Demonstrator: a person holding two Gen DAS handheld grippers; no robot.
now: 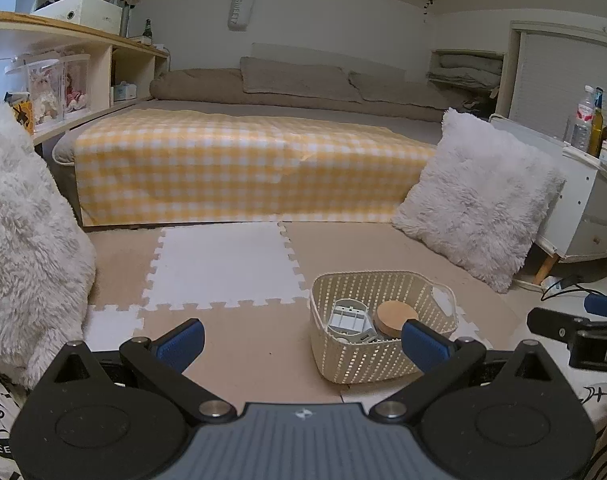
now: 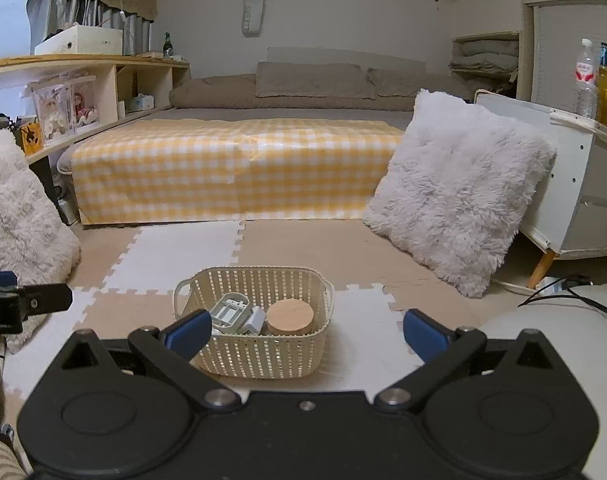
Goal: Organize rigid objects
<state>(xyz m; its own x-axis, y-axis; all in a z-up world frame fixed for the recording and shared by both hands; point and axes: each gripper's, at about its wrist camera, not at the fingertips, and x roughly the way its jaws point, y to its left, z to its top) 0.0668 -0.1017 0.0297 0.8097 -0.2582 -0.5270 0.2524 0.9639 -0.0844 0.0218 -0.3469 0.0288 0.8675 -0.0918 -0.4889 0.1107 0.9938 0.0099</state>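
1. Right wrist view had the cream woven-plastic basket [image 2: 259, 344] sitting on the beige-and-white foam puzzle mat [image 2: 383, 320], just ahead of the right gripper [image 2: 307, 330], whose blue pads stood spread wide with nothing between them.
2. Left wrist view showed the left gripper [image 1: 303, 340] just as wide and empty, the basket off to its right.
3. Inside the basket: one round jar with a cork lid [image 2: 290, 314], one grey plastic tray with compartments [image 2: 229, 310], and one small white boxy piece [image 2: 253, 320] between them. More may have lain beneath; I could not tell.
4. I judged the basket light and stiff, best taken at a rim or a side handle.
5. The jar probably weighed most, possibly breakable; gripping across the lid looked safest.
6. Two fluffy white cushions [image 2: 459, 192] flanked the mat.
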